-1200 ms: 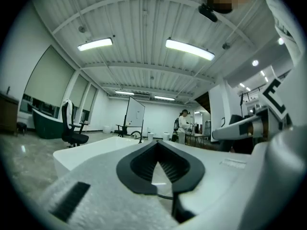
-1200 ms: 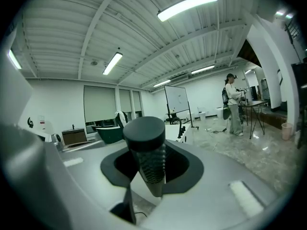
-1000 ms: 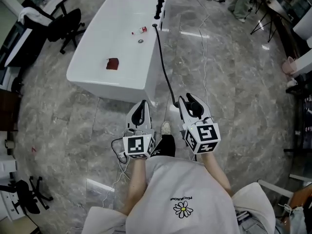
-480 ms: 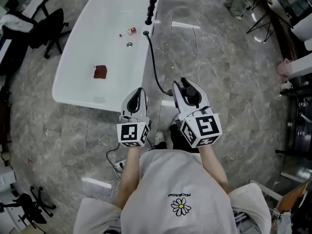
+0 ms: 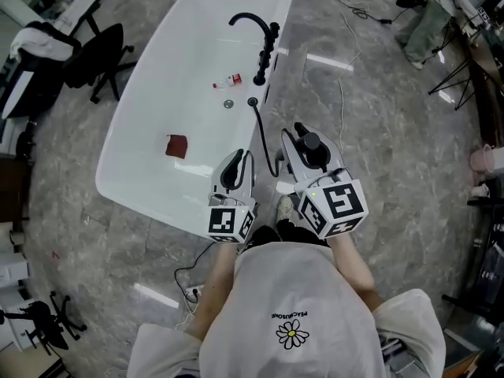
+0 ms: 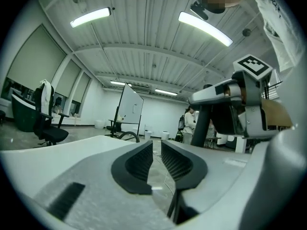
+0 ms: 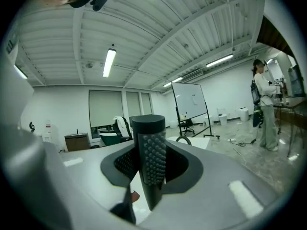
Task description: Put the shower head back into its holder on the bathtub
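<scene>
The white bathtub [image 5: 142,144] lies at the upper left of the head view, with a black curved spout [image 5: 253,20] and taps on its right rim. A black hose [image 5: 264,144] runs from a hole in that rim [image 5: 253,101] to the black shower head [image 5: 310,143]. My right gripper [image 5: 299,138] is shut on the shower head [image 7: 149,152], whose nubbed black face stands upright between the jaws. My left gripper [image 5: 239,162] hovers over the tub's near rim. Its jaws [image 6: 157,150] are opening, with a narrow gap and nothing between them.
A red square [image 5: 176,146], a small bottle [image 5: 231,80] and the drain [image 5: 227,104] lie in the tub. A black office chair [image 5: 94,57] stands left of it. Cables [image 5: 189,278] trail on the marble floor. A person [image 7: 265,104] stands far right by desks.
The tub has come closer as the person walked up to it. Both grippers went forward, from over the floor to the tub's near right rim. The hose now hangs in a shorter loop.
</scene>
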`<state>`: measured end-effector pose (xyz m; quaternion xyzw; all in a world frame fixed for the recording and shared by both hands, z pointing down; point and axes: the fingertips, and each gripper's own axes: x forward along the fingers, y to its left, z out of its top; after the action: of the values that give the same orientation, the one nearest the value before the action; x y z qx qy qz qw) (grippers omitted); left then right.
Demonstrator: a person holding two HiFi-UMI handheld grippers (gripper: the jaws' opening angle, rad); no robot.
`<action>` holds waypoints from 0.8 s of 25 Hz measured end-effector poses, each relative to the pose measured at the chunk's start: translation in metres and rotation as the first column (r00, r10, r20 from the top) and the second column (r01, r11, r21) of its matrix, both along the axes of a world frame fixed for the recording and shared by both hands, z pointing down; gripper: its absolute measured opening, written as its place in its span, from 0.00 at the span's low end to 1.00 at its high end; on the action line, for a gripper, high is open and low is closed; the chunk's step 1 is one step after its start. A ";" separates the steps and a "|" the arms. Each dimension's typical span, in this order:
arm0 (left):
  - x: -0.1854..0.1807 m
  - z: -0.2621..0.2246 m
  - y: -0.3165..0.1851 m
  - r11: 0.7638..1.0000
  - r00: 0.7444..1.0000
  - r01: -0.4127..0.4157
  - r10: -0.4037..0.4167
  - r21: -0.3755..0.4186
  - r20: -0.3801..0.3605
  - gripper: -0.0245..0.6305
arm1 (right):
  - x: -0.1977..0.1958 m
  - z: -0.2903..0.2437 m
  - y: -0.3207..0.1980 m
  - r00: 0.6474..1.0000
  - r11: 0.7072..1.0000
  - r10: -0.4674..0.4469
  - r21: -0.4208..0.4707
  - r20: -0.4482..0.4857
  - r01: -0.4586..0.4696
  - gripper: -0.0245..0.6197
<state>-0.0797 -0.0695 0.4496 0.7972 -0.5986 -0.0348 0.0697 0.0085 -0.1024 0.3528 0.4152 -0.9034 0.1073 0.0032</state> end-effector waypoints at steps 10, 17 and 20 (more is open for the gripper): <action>0.002 0.030 -0.113 0.996 0.999 0.007 -0.004 -0.088 0.035 0.21 | -0.006 -0.040 -0.141 0.995 1.000 -0.023 0.018 0.095 0.021 0.21; 0.015 0.087 -0.179 0.984 0.997 -0.072 0.065 -0.166 -0.046 0.27 | -0.023 -0.082 -0.177 0.980 0.994 -0.109 0.018 0.166 0.107 0.21; 0.023 0.110 -0.196 0.972 0.996 -0.081 0.070 -0.221 -0.056 0.29 | -0.018 -0.114 -0.192 0.976 0.994 -0.105 0.046 0.188 0.098 0.21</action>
<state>-0.0572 -0.2658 0.5593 0.8054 -0.5662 0.0164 0.1744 -0.0095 -0.2941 0.2390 0.3561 -0.9214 0.1297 -0.0854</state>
